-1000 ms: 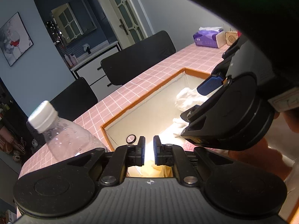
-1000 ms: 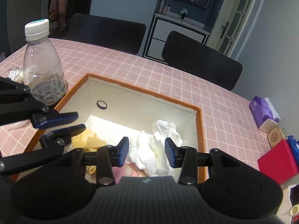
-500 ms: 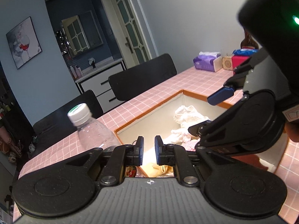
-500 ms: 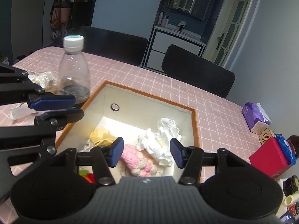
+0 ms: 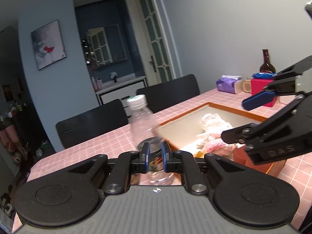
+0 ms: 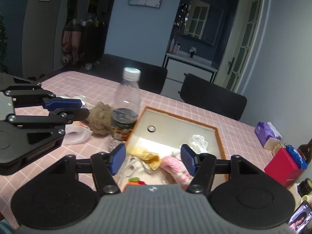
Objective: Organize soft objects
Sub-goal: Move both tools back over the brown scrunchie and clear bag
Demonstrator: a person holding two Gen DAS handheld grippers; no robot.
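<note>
An orange-rimmed box [image 6: 218, 134] [image 5: 234, 111] sits on the pink tiled table. Inside it lie a pink knitted piece [image 6: 175, 165] [image 5: 214, 146], a white cloth [image 6: 198, 141] [image 5: 212, 120] and a yellow cloth [image 6: 146, 155]. A brown crumpled soft lump [image 6: 100, 117] rests on the table left of the box. My right gripper [image 6: 153, 156] [image 5: 234, 120] hovers over the box's near edge. Its jaws are opening and nothing is between them. My left gripper [image 5: 155, 148] [image 6: 83, 108] hangs left of the box, nearly shut, with only a narrow empty slit.
A clear plastic bottle [image 6: 126, 107] [image 5: 144, 124] stands upright at the box's left corner. Pale wrappers [image 6: 76, 134] lie by the brown lump. A purple tissue pack [image 6: 267, 134], a red box [image 6: 282, 167] and a dark bottle [image 5: 267, 64] stand to the right. Black chairs line the far edge.
Both grippers have drawn back and up from the box, so more of the table shows. The right jaws have spread wider. The left jaws kept their narrow gap.
</note>
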